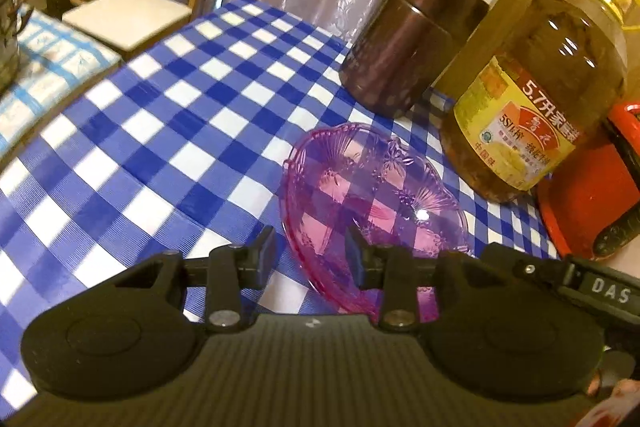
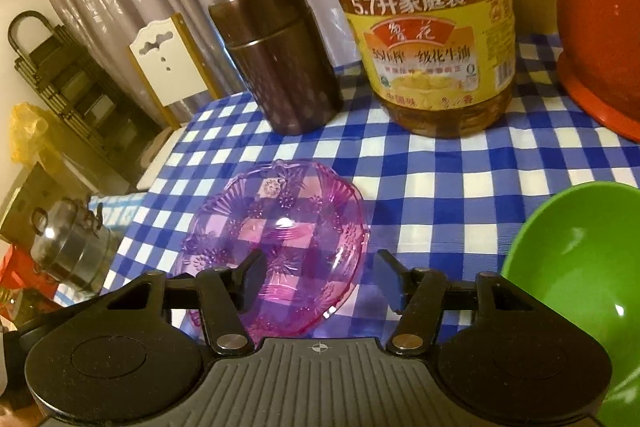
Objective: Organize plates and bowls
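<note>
Jaws of the left gripper (image 1: 310, 251) straddle the pink bowl (image 1: 372, 195) rim, not pressing. Right gripper (image 2: 320, 277) gapes, empty, the green bowl (image 2: 580, 267) beside it. Beyond stand brown canister (image 2: 280, 67), half-full oil bottle (image 2: 428, 39), red pot (image 2: 600, 27).

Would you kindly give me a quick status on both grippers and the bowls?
Left gripper open, straddling pink bowl rim. Right gripper open, empty, near same bowl. Green bowl waiting alongside. Oil bottle and brown canister crowd behind.

both wrist cams sitting close, looking down along their fingers at the counter (image 1: 168, 131), sharing the pink bowl (image 1: 372, 195) and oil bottle (image 2: 428, 39).
</note>
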### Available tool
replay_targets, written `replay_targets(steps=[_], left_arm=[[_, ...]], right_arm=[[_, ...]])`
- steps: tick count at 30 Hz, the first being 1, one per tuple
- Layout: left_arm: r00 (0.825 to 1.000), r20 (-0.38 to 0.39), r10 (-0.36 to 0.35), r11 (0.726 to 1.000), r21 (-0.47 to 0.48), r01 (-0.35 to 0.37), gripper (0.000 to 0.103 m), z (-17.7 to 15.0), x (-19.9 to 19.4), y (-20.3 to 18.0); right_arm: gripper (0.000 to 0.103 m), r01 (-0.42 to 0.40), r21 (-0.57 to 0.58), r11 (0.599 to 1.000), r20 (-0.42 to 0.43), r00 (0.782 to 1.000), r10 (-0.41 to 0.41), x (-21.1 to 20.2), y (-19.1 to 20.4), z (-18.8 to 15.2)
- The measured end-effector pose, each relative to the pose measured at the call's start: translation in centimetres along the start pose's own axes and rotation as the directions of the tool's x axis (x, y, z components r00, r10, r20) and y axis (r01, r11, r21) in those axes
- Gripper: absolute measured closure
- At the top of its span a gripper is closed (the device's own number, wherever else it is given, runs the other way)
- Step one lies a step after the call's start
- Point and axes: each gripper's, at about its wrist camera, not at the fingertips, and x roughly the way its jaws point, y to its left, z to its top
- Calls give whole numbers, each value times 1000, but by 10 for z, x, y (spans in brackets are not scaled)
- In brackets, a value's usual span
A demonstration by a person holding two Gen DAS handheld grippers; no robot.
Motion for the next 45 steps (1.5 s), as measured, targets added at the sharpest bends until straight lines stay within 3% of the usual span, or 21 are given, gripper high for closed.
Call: replay_targets(steps=[9, 19, 23, 29, 38, 45], left_arm=[[1000, -15, 5, 1000, -27, -6, 71, -2, 17, 7], [1000, -1, 12, 999, -37, -12, 85, -3, 19, 12], [1000, -8, 3, 999, -38, -4, 91, -4, 20, 11], [1000, -5, -1, 1000, -23, 1, 93, -5, 18, 8], [998, 55, -36, 999, -4, 37, 92, 3, -19, -11], [991, 103, -88, 996, 36, 84, 92, 1, -74, -45]], right_arm=[[53, 31, 4, 1000, -46, 998, -31, 30, -7, 2], [70, 67, -39, 997, -103, 992, -71, 49, -6, -9], [83, 59, -33, 998, -113, 992, -63, 51, -7, -11], [87, 45, -16, 999, -92, 995, -47, 48, -11, -10], [88, 22, -38, 999, -29, 999, -23, 11, -1, 5], [88, 9, -22, 1000, 45, 999, -8, -62, 1, 11]])
